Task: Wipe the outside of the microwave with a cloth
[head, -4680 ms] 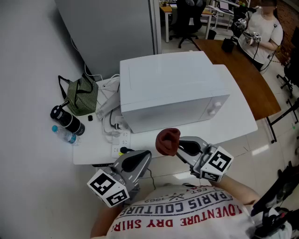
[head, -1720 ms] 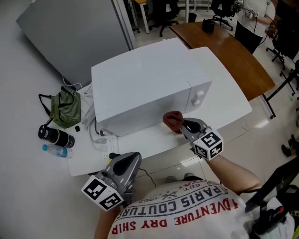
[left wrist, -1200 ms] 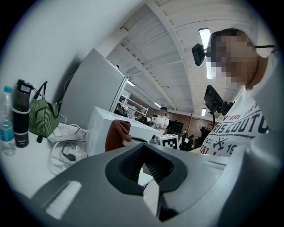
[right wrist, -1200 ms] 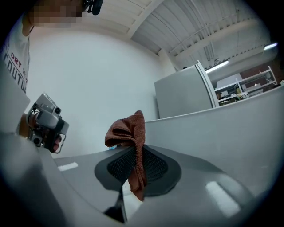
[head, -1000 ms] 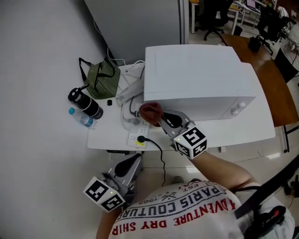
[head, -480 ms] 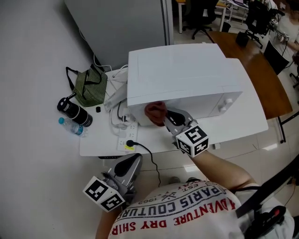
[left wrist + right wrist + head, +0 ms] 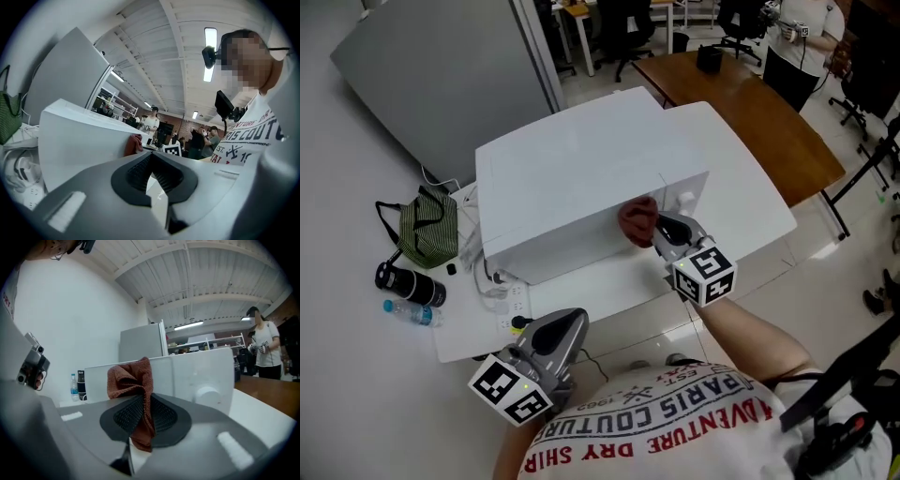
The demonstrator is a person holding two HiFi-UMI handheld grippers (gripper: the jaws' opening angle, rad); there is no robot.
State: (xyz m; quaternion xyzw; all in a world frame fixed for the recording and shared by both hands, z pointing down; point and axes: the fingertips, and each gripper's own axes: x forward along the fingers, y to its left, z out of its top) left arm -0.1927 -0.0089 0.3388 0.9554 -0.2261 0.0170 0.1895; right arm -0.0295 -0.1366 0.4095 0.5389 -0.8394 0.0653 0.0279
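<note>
A white microwave (image 7: 581, 178) stands on a white table (image 7: 750, 216); its front with two knobs (image 7: 206, 392) faces me. My right gripper (image 7: 661, 228) is shut on a reddish-brown cloth (image 7: 636, 220) and holds it against the microwave's front near the door's right edge. In the right gripper view the cloth (image 7: 133, 380) bunches up above the jaws. My left gripper (image 7: 551, 339) hangs low in front of the table's edge, shut with nothing between its jaws. In the left gripper view the microwave (image 7: 79, 140) and the cloth (image 7: 135, 144) show beyond the left gripper (image 7: 151, 174).
Left of the microwave lie a green striped bag (image 7: 427, 230), a black flask (image 7: 408, 284), a water bottle (image 7: 408, 312), a power strip (image 7: 514, 300) and cables. A brown table (image 7: 750, 103) stands behind, with office chairs and a person (image 7: 802, 42) beyond. A grey panel (image 7: 431, 75) leans at the back left.
My right gripper has carried the cloth along the microwave's front from its left end to near the knobs. The left gripper has stayed low by the table's edge.
</note>
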